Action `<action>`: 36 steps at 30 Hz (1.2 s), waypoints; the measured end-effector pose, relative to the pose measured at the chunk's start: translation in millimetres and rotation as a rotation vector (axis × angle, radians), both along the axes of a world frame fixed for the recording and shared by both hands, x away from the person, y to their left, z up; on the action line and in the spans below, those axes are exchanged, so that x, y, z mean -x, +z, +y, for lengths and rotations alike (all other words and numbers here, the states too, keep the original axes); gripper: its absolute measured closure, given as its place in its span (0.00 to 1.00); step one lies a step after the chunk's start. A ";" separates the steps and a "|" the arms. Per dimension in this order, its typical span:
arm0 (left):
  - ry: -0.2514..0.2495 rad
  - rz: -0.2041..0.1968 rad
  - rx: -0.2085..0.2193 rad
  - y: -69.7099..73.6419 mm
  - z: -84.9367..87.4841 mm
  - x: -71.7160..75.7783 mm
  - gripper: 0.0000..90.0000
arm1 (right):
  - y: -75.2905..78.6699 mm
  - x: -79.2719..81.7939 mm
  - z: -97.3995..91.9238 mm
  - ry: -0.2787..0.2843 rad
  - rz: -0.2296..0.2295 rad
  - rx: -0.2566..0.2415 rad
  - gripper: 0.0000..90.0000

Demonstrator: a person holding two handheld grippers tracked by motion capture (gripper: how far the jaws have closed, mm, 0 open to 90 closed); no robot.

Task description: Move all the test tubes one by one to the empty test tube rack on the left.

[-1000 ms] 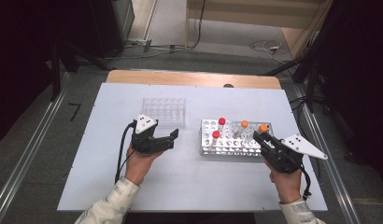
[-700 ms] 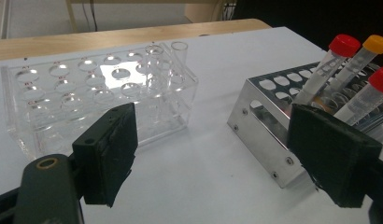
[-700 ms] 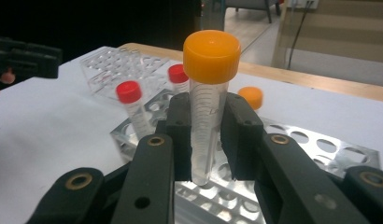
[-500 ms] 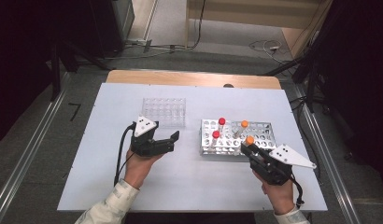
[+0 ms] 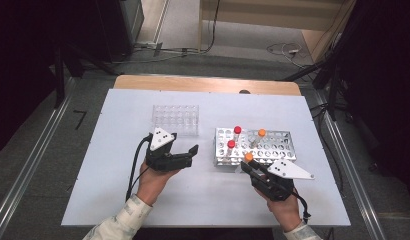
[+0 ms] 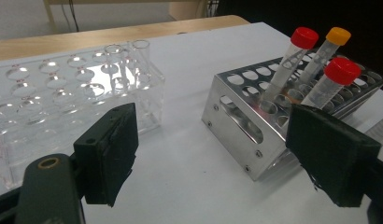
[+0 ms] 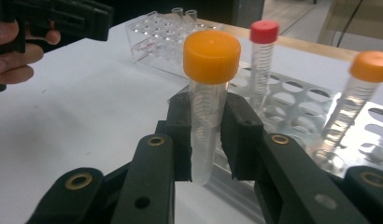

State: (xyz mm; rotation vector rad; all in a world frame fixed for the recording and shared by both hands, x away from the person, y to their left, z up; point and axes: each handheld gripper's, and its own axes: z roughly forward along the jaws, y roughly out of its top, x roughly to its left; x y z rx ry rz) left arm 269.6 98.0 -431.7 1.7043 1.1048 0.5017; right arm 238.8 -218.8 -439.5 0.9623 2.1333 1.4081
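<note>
My right gripper (image 7: pixel 207 140) is shut on a clear tube with an orange cap (image 7: pixel 210 56), held upright just in front of the metal rack (image 5: pixel 273 145); from above the cap (image 5: pixel 248 157) sits at the rack's near edge. The rack holds two red-capped tubes (image 5: pixel 237 130) (image 5: pixel 231 144) and another orange-capped tube (image 5: pixel 261 133). My left gripper (image 5: pixel 189 155) rests on the table left of the rack, open, with nothing between its pads (image 6: pixel 110 154). Through its jaws I see the metal rack (image 6: pixel 236 126) and an empty clear plastic rack (image 6: pixel 63 98).
The clear rack (image 5: pixel 175 120) stands behind the left gripper, a little left of the metal one. The white table (image 5: pixel 118 200) ends at a wooden strip (image 5: pixel 203 84) at the back. Dark equipment and cables lie on the floor beyond.
My right gripper has carried the orange-capped tube leftward and nearer, from the rack's right end to its front edge. The left gripper has stayed put.
</note>
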 end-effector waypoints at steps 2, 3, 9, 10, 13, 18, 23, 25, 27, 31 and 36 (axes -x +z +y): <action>-0.001 0.001 -0.001 0.0 -1.2 0.6 0.20 | -2.5 -1.0 5.1 0.013 0.005 0.007 0.79; -0.004 0.000 -0.001 0.0 -1.7 0.8 0.20 | -3.5 -1.3 7.6 0.018 0.011 0.007 0.79; -0.021 -0.003 0.001 1.2 -5.0 3.2 0.20 | -6.4 -4.7 25.2 0.057 0.029 -0.003 0.79; -0.023 -0.003 0.006 1.5 -6.3 4.4 0.20 | -7.0 -5.3 29.2 0.066 0.030 -0.003 0.79; -0.038 -0.009 0.005 3.2 -8.7 7.2 0.20 | -8.9 -5.8 42.7 0.090 0.034 0.006 0.79; -0.069 -0.026 0.017 7.2 -11.6 10.8 0.23 | -10.4 -10.1 64.7 0.123 0.036 0.016 0.79; -0.101 -0.032 0.034 10.2 -13.2 13.7 0.26 | -13.7 -20.7 83.2 0.130 0.035 0.022 0.79; -0.117 -0.031 0.034 10.3 -14.3 14.1 0.27 | -15.0 -23.9 89.6 0.135 0.034 0.029 0.79; -0.132 -0.027 0.032 9.4 -15.8 14.3 0.29 | -15.4 -25.4 94.8 0.138 0.026 0.039 0.79; -0.151 -0.029 0.027 8.9 -17.0 14.8 0.32 | -15.5 -28.2 100.8 0.144 0.020 0.041 0.79; -0.156 -0.033 0.025 8.6 -17.7 14.8 0.38 | -13.4 -26.9 107.2 0.157 0.013 0.044 0.79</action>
